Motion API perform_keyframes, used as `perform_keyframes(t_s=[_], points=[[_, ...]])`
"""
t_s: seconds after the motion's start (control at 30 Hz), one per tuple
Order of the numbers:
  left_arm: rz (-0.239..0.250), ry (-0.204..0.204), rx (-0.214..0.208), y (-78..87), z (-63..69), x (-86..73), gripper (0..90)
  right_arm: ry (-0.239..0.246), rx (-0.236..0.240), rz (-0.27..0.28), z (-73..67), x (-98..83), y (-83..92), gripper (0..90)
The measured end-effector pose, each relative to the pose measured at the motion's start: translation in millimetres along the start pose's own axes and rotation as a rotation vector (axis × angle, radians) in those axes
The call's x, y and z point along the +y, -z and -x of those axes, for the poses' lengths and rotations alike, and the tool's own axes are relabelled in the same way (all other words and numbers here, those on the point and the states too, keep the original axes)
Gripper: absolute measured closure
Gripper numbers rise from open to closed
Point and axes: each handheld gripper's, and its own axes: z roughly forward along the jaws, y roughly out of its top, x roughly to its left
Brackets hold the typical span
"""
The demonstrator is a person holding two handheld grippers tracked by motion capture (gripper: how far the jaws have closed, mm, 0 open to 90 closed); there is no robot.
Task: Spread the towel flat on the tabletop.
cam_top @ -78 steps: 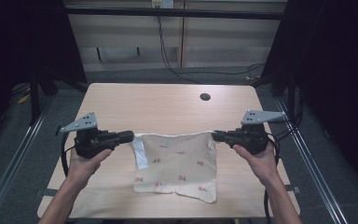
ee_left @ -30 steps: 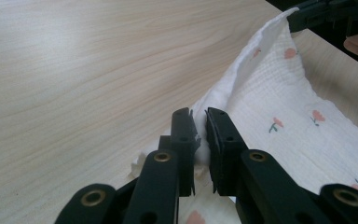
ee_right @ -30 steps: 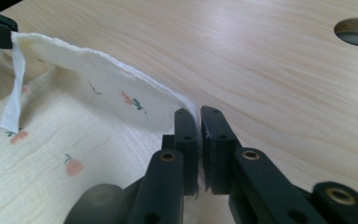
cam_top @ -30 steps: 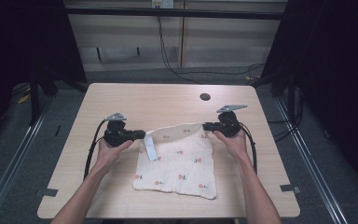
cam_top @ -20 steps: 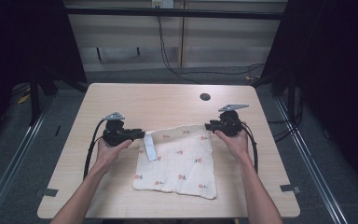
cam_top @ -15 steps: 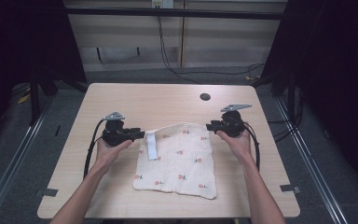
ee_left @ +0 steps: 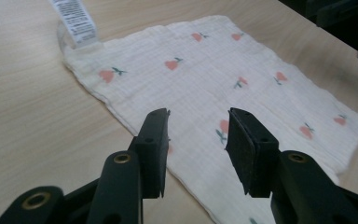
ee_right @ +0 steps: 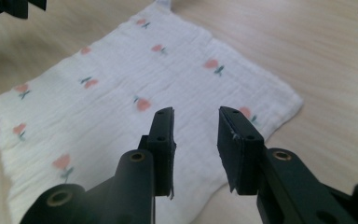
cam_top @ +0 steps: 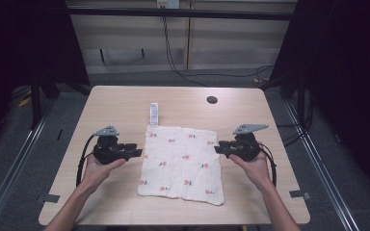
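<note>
A white cloth (cam_top: 183, 161) printed with small pink fruit lies spread flat on the wooden table (cam_top: 115, 106). Its white label (cam_top: 153, 114) sticks out from the far left corner. My left gripper (cam_top: 137, 150) hovers just off the cloth's left edge with its jaws apart and nothing between them; they have just been opening. In the left gripper view the jaws (ee_left: 198, 116) point across the cloth (ee_left: 242, 70) towards the label (ee_left: 74, 21). My right gripper (cam_top: 218, 148) sits at the cloth's right edge, jaws also just opened and empty (ee_right: 196, 114) above the cloth (ee_right: 121, 93).
A round dark hole (cam_top: 212, 100) sits in the tabletop beyond the cloth's far right corner. Bare wood surrounds the cloth on all sides. Metal rails run along the floor on both sides of the table, and cables lie on the floor behind it.
Both grippers have let go of the cloth's far corners, opened, and drawn apart and back towards the person. The cloth now lies flat, with its label flipped out beyond the far edge.
</note>
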Motion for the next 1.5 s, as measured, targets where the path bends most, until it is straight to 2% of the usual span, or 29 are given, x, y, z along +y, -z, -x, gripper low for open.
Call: perform_keyframes(t_s=[0.07,0.13,0.17,0.2,0.23,0.27,0.3,0.33,0.37,0.4,0.43,0.47,0.53,0.57,0.6,0.63,0.73,0.83,0.9,1.0,1.1,1.17,1.23,1.27,1.3,1.4,1.5], points=[[-0.022,-0.041,0.004,6.8,8.6,-3.4,58.7,0.0,-0.001,-0.018,-6.2,-9.4,4.8,66.6],[-0.037,-0.057,-0.001,12.0,16.4,-5.6,58.7,-0.007,0.007,-0.018,-10.3,-15.9,8.6,66.6],[-0.035,-0.067,0.003,18.7,24.9,-5.8,59.8,-0.011,0.024,-0.012,-18.6,-22.6,13.5,65.3],[-0.035,-0.067,0.003,18.7,24.9,-5.8,59.8,-0.011,0.024,-0.012,-18.6,-22.6,13.5,65.3],[-0.023,-0.091,-0.026,26.0,33.1,-6.0,59.8,-0.006,0.031,-0.013,-23.0,-25.1,15.1,65.1],[-0.02,-0.104,-0.029,29.4,37.4,-6.6,60.6,0.013,0.04,-0.037,-32.4,-29.6,17.0,65.1],[-0.025,-0.106,-0.047,32.8,44.7,-9.7,60.7,0.038,0.046,-0.057,-43.9,-35.2,19.8,65.2],[-0.025,-0.106,-0.047,32.8,44.7,-9.7,60.7,0.038,0.046,-0.057,-43.9,-35.2,19.8,65.2],[-0.039,-0.115,-0.056,31.0,47.7,-14.9,60.8,0.029,0.071,-0.047,-51.0,-40.2,22.4,65.5],[-0.039,-0.115,-0.056,31.0,47.7,-14.9,60.7,0.029,0.071,-0.047,-51.0,-40.2,22.4,65.5],[-0.062,-0.109,-0.064,23.9,48.1,-24.0,60.9,0.014,0.099,-0.059,-57.7,-47.5,21.1,65.5],[-0.062,-0.109,-0.064,23.9,48.1,-24.0,61.4,0.014,0.099,-0.059,-57.7,-47.5,21.1,65.5],[-0.08,-0.08,-0.072,14.9,44.7,-35.7,61.9,0.025,0.101,-0.108,-63.9,-56.4,17.2,64.9],[-0.08,-0.076,-0.066,11.7,43.4,-40.6,64.6,0.035,0.101,-0.155,-67.0,-65.5,11.8,64.4],[-0.088,-0.08,-0.057,9.7,42.7,-43.6,64.6,0.035,0.101,-0.155,-67.0,-65.5,11.8,64.4],[-0.108,-0.088,-0.054,7.4,42.1,-47.8,68.5,0.037,0.096,-0.183,-69.0,-75.1,7.7,63.9],[-0.108,-0.077,-0.072,6.6,40.9,-52.4,69.8,0.04,0.092,-0.19,-70.4,-79.9,6.9,63.1],[-0.13,-0.082,-0.076,3.3,42.5,-58.5,70.0,0.056,0.091,-0.18,-72.3,-83.0,10.2,60.6],[-0.165,-0.1,-0.074,-1.7,45.9,-62.0,67.9,0.079,0.086,-0.188,-75.0,-85.5,10.4,56.8],[-0.181,-0.127,-0.083,-6.8,51.5,-62.5,64.2,0.125,0.079,-0.194,-78.9,-89.0,9.0,55.2],[-0.196,-0.163,-0.097,-12.2,58.6,-63.5,62.0,0.184,0.023,-0.201,-85.6,-89.8,8.7,62.9],[-0.209,-0.195,-0.095,-15.6,62.8,-64.6,61.0,0.181,0.018,-0.2,-84.8,-89.7,8.9,66.1],[-0.209,-0.204,-0.062,-12.5,63.8,-65.6,59.1,0.18,0.013,-0.197,-82.0,-89.5,9.2,72.9],[-0.195,-0.192,-0.06,-10.1,63.1,-66.5,58.1,0.167,0.013,-0.194,-79.5,-89.5,9.5,75.7],[-0.182,-0.187,-0.062,-6.5,60.7,-68.1,57.3,0.163,0.016,-0.196,-78.1,-89.4,9.8,77.3],[-0.182,-0.188,-0.074,-6.7,59.5,-67.8,56.6,0.169,0.011,-0.198,-77.9,-88.7,9.4,79.1],[-0.202,-0.22,-0.082,-12.4,62.5,-68.3,55.5,0.145,0.013,-0.199,-76.1,-88.2,9.2,84.3]])
